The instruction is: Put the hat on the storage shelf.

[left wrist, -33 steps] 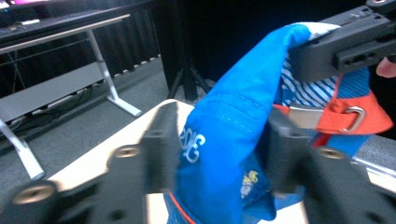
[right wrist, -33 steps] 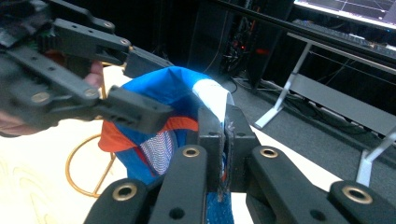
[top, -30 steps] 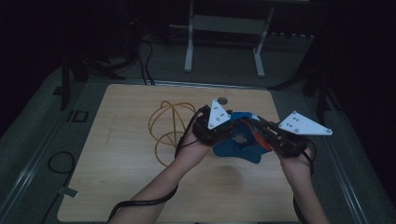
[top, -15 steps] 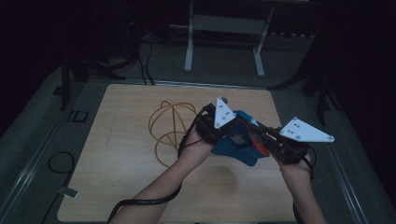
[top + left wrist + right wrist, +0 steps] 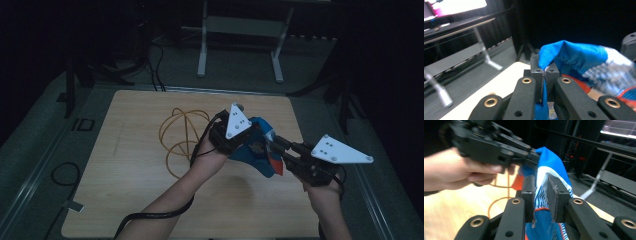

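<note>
Blue cloth (image 5: 260, 150), w/ white and red-orange patches, hung in the air above the right half of the wooden table (image 5: 135, 165), stretched between the two grippers. In the high view its long axis ran diagonally, from upper left by the left gripper (image 5: 243, 131) down to lower right by the right gripper (image 5: 281, 150).

Left gripper (image 5: 545, 71) was clamped tight on a blue hem edge, pads pinching the fabric. Left forearm came up from the bottom edge, hand wrapped round the gripper body.

Right gripper (image 5: 541, 185): jaws had just been opening, cloth running between them, gap visible on at least one side, so no firm grip. Right hand low at the right, gripper aimed up-left toward the other.

Orange cord (image 5: 181, 135) lay looped on the table, left of the cloth.
</note>
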Demonstrator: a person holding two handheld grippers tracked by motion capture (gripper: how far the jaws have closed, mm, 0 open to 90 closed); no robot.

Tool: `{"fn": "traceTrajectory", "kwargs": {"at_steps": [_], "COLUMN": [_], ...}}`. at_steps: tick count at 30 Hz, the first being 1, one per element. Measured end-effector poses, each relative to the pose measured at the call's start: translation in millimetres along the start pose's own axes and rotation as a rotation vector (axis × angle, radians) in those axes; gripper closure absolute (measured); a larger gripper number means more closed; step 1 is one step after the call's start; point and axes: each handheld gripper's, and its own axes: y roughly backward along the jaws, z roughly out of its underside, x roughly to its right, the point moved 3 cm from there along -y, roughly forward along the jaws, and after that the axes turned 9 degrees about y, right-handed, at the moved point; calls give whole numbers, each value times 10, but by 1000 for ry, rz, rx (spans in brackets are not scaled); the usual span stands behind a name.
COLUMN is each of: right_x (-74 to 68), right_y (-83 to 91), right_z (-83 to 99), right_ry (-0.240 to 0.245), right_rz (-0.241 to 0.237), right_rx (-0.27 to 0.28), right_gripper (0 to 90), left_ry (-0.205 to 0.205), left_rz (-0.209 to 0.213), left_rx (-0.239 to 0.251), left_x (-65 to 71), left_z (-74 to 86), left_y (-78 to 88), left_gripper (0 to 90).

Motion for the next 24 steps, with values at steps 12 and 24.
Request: {"fn": "traceTrajectory", "kwargs": {"at_steps": [12,24], "right_x": [151,-173], "right_y": [177,213], "right_z": [142,179], "right_ry": [-30,-26], "right_rz": [47,-98], "right_rx": [-3,36], "right_gripper": [648,604], "left_ry": [-68,-122], "left_rz": [234,431], "left_rx": [68,107], "left_x": [-117,-91], "left_z": [2,13], "left_y": [219,387], "left_gripper": [894,893]}}
